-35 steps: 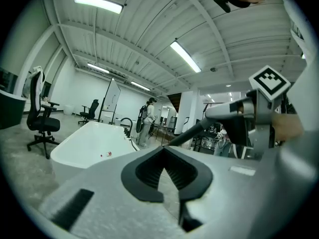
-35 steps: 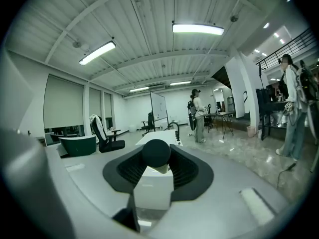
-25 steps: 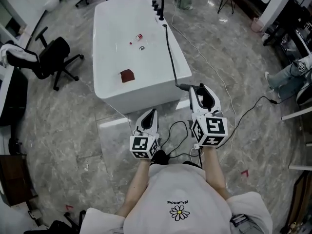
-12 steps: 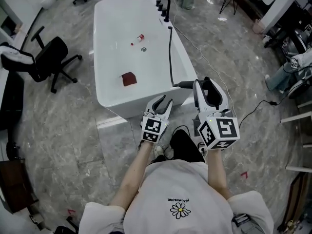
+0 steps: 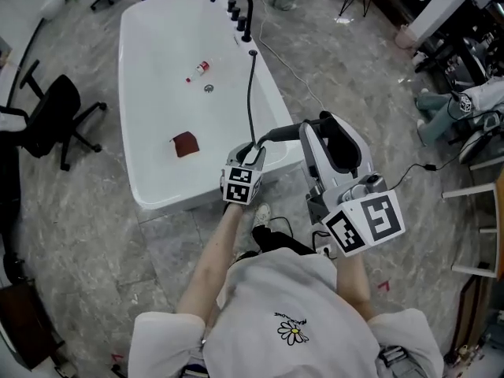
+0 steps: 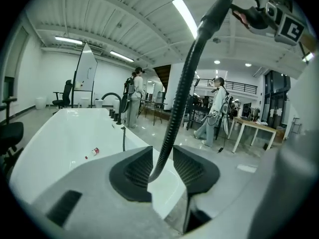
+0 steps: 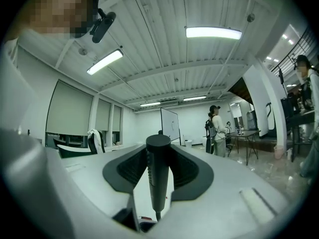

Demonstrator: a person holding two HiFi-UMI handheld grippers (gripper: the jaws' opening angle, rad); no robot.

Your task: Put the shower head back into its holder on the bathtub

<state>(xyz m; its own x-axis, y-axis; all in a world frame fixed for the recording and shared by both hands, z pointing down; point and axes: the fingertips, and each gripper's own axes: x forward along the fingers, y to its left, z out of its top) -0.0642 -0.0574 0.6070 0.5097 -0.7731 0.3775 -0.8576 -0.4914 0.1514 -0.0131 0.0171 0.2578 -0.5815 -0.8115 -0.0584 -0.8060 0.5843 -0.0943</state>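
Observation:
A white bathtub [image 5: 157, 197] fills the upper left of the head view, with a black faucet [image 5: 232, 2] and fittings on its far rim. A black ribbed hose [image 5: 250, 93] runs from that rim along the tub's right edge to the black shower head [image 5: 279, 132]. My right gripper [image 5: 307, 132] is shut on the shower head's handle [image 7: 158, 168], above the tub's near right corner. My left gripper [image 5: 250, 153] is at that corner. Its jaws are opening, with the hose [image 6: 184, 83] passing between the pads without touching them.
In the tub lie a small bottle [image 5: 199, 69] and a dark red cloth [image 5: 185, 142]. An office chair [image 5: 47, 116] stands left of the tub. Cables [image 5: 331, 109] trail over the marble floor on the right. A seated person's legs [image 5: 441, 113] show at the right edge.
My left gripper has moved forward from near my body to the tub's corner and opened around the hose. My right gripper has risen with the shower head in it.

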